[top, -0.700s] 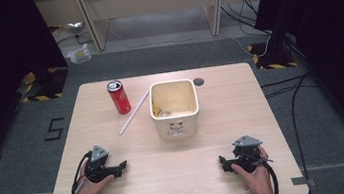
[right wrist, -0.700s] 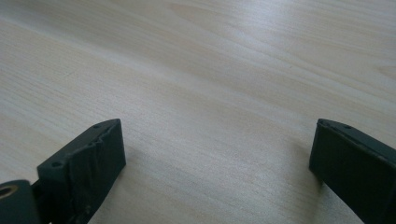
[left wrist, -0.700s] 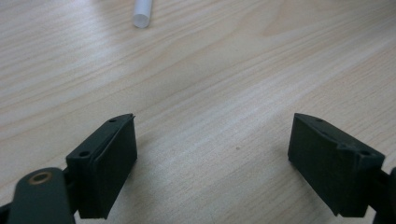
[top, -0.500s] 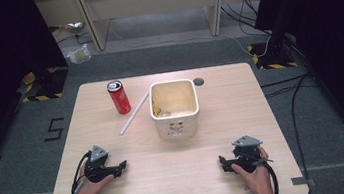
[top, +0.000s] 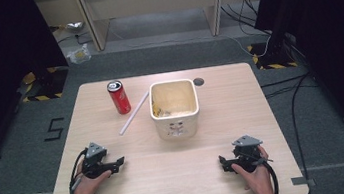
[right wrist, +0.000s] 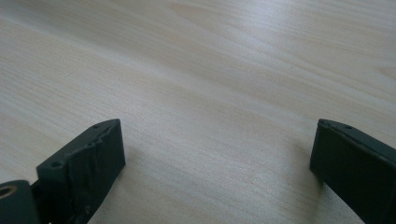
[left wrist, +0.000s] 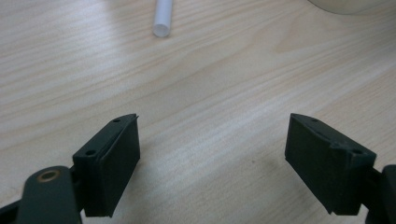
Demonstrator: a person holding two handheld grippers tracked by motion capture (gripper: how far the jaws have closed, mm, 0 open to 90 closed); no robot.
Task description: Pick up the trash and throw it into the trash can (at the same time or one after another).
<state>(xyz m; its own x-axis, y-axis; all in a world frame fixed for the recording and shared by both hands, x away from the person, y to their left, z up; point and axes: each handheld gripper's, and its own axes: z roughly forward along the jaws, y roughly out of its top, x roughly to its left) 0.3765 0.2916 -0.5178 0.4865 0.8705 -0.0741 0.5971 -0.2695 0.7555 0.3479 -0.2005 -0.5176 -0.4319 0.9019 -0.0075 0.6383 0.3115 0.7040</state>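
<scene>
A red soda can (top: 119,97) stands upright at the back left of the wooden table (top: 180,176). To its right a white tube (top: 133,113) lies slanted, its end (left wrist: 162,18) showing ahead of my left gripper. A cream square tub (top: 174,108) sits mid-table with some scraps inside. My left gripper (top: 118,162) rests on the table near the front left, open and holding nothing (left wrist: 212,163). Near the front right my right gripper (top: 225,162) lies open too, with bare wood between its jaws (right wrist: 217,168).
A round dark hole (top: 198,81) is set in the table behind the tub. Grey carpet surrounds the table, with cables (top: 285,92) on the floor at the right and desk legs (top: 213,1) beyond.
</scene>
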